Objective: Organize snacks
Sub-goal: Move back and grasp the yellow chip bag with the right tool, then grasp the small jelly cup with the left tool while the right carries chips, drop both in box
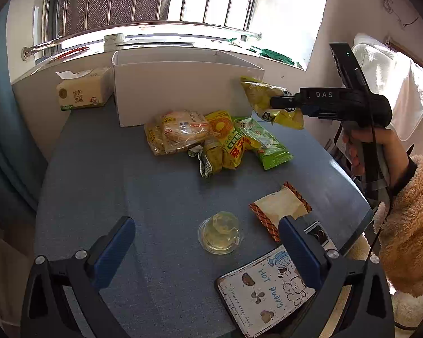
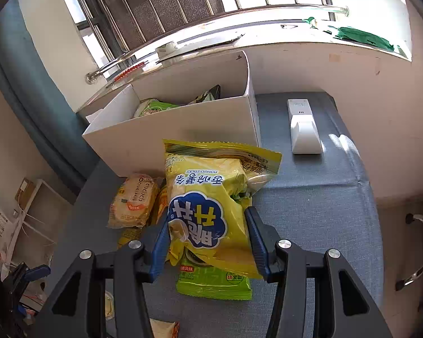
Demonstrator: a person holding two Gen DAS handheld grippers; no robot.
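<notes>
The right gripper (image 2: 208,239) is clamped on a yellow chip bag (image 2: 211,197), lifted ahead of the box (image 2: 183,124). The left gripper (image 1: 206,239) stands wide apart, empty, above a jelly cup (image 1: 220,232).

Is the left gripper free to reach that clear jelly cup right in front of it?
Probably yes. The left gripper is open and empty, the jelly cup stands alone on bare table between its fingers' line.

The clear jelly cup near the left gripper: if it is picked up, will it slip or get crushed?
The jelly cup looks like smooth, thin clear plastic, so it may slip between pads and dent under a hard squeeze. It stands on a wide base, so probably it will not tip when pushed.
</notes>
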